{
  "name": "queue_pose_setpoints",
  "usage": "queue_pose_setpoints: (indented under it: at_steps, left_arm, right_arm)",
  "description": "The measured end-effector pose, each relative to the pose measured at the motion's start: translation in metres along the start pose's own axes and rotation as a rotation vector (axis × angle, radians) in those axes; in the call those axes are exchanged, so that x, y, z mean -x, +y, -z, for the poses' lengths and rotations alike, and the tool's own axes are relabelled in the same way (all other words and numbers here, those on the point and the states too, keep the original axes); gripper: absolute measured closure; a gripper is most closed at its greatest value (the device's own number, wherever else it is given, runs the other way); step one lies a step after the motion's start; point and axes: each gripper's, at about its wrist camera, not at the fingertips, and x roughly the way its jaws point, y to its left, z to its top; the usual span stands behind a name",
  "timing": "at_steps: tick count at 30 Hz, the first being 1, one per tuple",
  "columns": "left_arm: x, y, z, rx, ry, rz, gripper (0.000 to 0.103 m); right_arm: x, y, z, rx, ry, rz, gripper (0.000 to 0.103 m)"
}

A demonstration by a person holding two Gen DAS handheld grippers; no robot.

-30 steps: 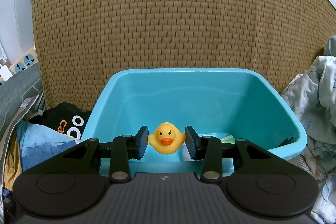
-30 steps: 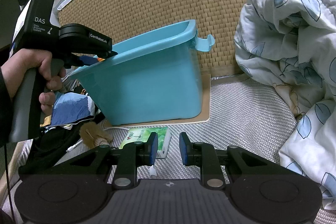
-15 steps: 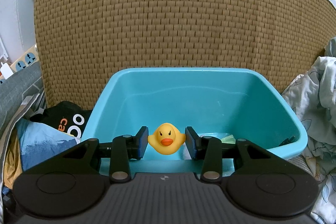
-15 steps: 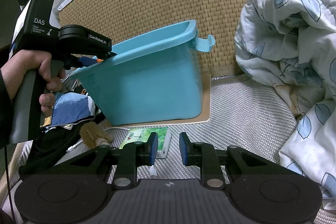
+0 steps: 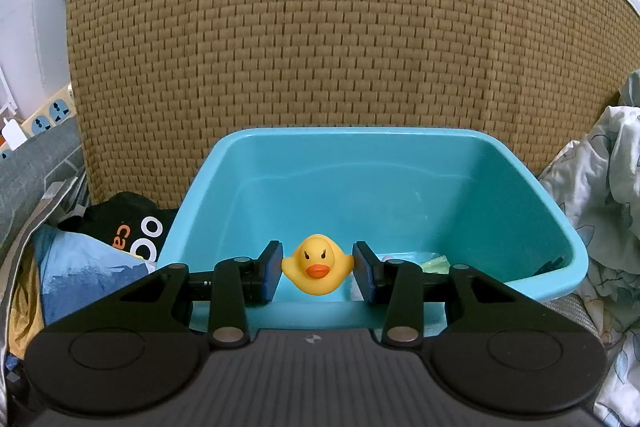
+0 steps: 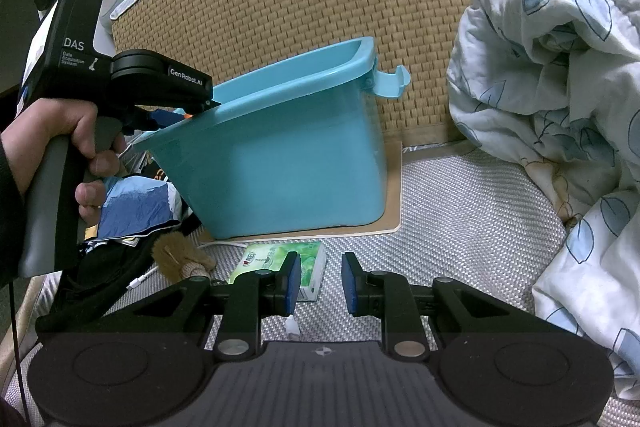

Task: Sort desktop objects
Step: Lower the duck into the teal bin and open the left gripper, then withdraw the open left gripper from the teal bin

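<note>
One rubber duck, one teal bin, two tongs.
Left tongs clamp the duck between both pads, face toward the camera, at the bin's near rim, 6 o'clock in the left wrist view. Right tongs stand narrowly parted, holding nothing, above one green tissue pack at 11 o'clock of them; bin at 12 o'clock beyond.
</note>
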Motion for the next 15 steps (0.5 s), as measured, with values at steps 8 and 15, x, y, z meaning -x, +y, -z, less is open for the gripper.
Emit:
queue_pose_setpoints:
  at_steps: [8,15]
  left_arm:
    - [0.001,0.000,0.001,0.001,-0.005,-0.003,0.059]
    - [0.012,0.002,0.000,0.002,-0.027,0.020,0.059]
  right_arm:
    - [-0.001,0.000,0.000,0.000,0.000,0.000,0.078]
    - [-0.001,-0.001,0.001,-0.001,-0.002,0.000,0.078]
